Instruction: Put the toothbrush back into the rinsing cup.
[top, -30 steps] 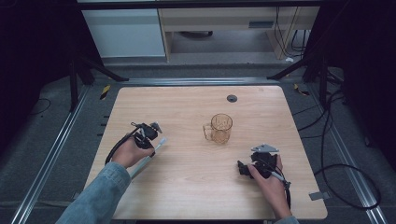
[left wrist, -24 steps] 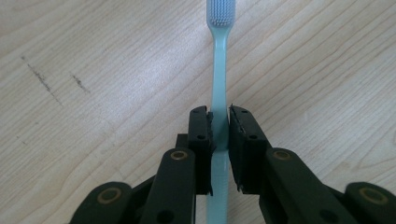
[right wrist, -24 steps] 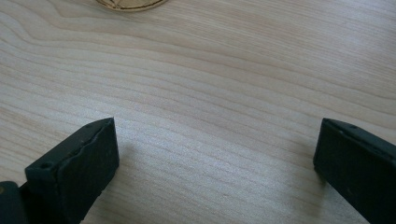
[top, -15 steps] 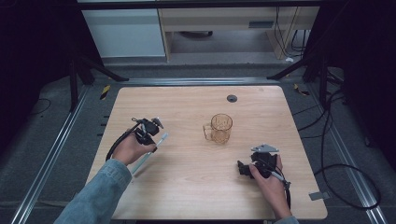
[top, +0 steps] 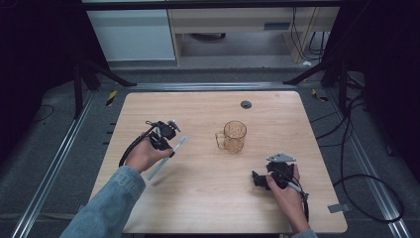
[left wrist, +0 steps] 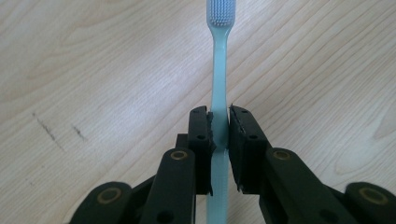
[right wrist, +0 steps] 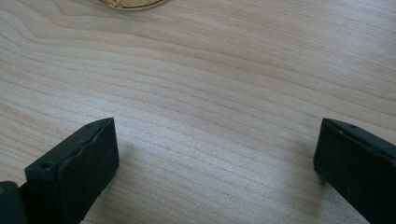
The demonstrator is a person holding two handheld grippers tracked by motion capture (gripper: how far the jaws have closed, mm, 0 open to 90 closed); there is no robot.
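A pale blue toothbrush (left wrist: 218, 84) with white bristles runs up between my left gripper's (left wrist: 219, 126) jaws, which are shut on its handle. In the high view the left gripper (top: 167, 144) holds the toothbrush (top: 166, 159) slanted above the left half of the wooden table (top: 198, 208), bristle end toward the cup. An amber glass cup (top: 234, 136) with a handle stands upright near the table's middle. My right gripper (top: 258, 179) rests low at the front right, jaws wide apart over bare wood with nothing between them (right wrist: 215, 154). The cup's base (right wrist: 133, 3) peeks in at the top edge of the right gripper view.
A small dark round grommet (top: 246, 104) sits near the table's far edge. Metal rails (top: 54, 163) flank the table on both sides, and cables (top: 366, 198) lie on the floor at the right. A white cabinet (top: 131, 34) and shelf stand beyond the far edge.
The left gripper has lifted with the toothbrush and shifted slightly away from the front edge. The right gripper has stayed where it was.
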